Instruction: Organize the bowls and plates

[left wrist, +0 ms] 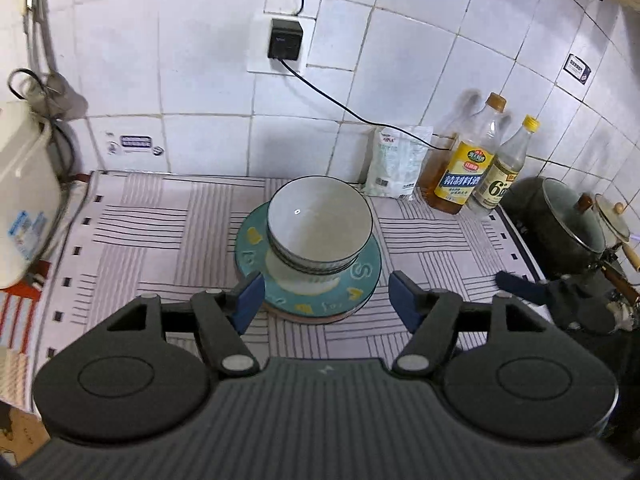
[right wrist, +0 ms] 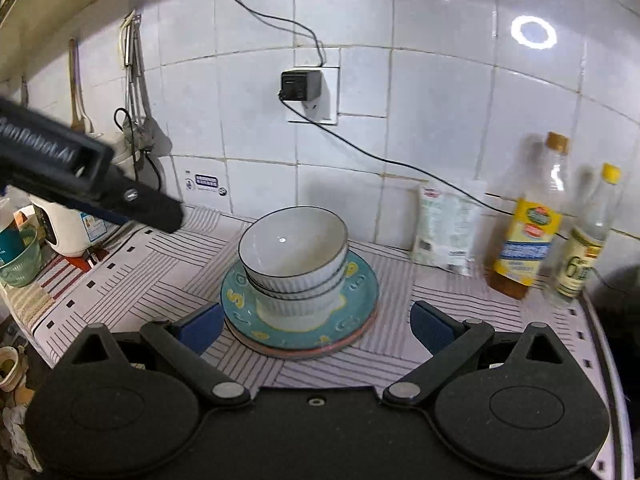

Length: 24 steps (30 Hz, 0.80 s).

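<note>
A stack of white ribbed bowls (left wrist: 320,228) with dark rims sits on a teal plate (left wrist: 248,256) that lies on a pink plate, in the middle of the striped mat. The same bowls (right wrist: 294,256) and teal plate (right wrist: 360,292) show in the right wrist view. My left gripper (left wrist: 326,300) is open and empty, its blue pads on either side of the plates' near edge. My right gripper (right wrist: 316,326) is open and empty, just in front of the stack. The left gripper's body (right wrist: 80,176) shows at the left of the right wrist view.
Two bottles (left wrist: 468,168) and a white bag (left wrist: 396,160) stand by the tiled wall at the right. A dark pot (left wrist: 560,228) with lid sits far right. A white appliance (left wrist: 20,200) stands left. A cable (left wrist: 360,116) runs from the wall socket.
</note>
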Tool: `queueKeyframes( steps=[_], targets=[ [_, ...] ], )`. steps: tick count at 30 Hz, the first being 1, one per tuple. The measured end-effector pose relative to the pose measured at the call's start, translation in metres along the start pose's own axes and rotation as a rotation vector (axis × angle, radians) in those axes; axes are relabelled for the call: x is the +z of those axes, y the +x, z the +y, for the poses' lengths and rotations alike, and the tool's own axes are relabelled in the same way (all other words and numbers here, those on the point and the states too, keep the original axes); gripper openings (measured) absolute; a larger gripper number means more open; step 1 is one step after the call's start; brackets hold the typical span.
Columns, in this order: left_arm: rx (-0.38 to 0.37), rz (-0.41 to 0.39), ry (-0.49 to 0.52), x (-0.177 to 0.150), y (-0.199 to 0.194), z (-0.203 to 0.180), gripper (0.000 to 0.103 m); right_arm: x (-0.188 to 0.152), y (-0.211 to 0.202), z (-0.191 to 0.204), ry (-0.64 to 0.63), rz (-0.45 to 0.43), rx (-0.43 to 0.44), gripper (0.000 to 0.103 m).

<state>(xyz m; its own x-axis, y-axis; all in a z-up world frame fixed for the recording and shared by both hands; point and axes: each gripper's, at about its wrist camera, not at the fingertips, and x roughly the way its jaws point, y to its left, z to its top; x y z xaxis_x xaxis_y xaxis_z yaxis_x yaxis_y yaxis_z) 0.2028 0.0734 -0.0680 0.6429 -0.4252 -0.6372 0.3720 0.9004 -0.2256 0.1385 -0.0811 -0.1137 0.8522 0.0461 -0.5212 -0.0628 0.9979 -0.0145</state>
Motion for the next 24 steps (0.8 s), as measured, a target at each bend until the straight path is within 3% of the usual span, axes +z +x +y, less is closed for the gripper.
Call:
queueKeyframes(
  steps=[6,11,15,24],
  targets=[
    [0.047,-0.019,0.014,-0.011,-0.034,-0.008,0.08,0.009,-0.035,0.001,0.036,0.017,-0.029,0.101],
    [0.063,-0.021,0.015,-0.018,-0.054,-0.014,0.083,0.018,-0.054,-0.001,0.089,0.055,-0.055,0.101],
    [0.073,-0.029,0.025,-0.025,-0.066,-0.018,0.092,0.024,-0.066,-0.003,0.117,0.082,-0.078,0.101],
    [0.151,0.008,0.015,-0.034,-0.078,-0.018,0.098,0.029,-0.081,0.002,0.097,0.176,-0.228,0.102]
  ],
)
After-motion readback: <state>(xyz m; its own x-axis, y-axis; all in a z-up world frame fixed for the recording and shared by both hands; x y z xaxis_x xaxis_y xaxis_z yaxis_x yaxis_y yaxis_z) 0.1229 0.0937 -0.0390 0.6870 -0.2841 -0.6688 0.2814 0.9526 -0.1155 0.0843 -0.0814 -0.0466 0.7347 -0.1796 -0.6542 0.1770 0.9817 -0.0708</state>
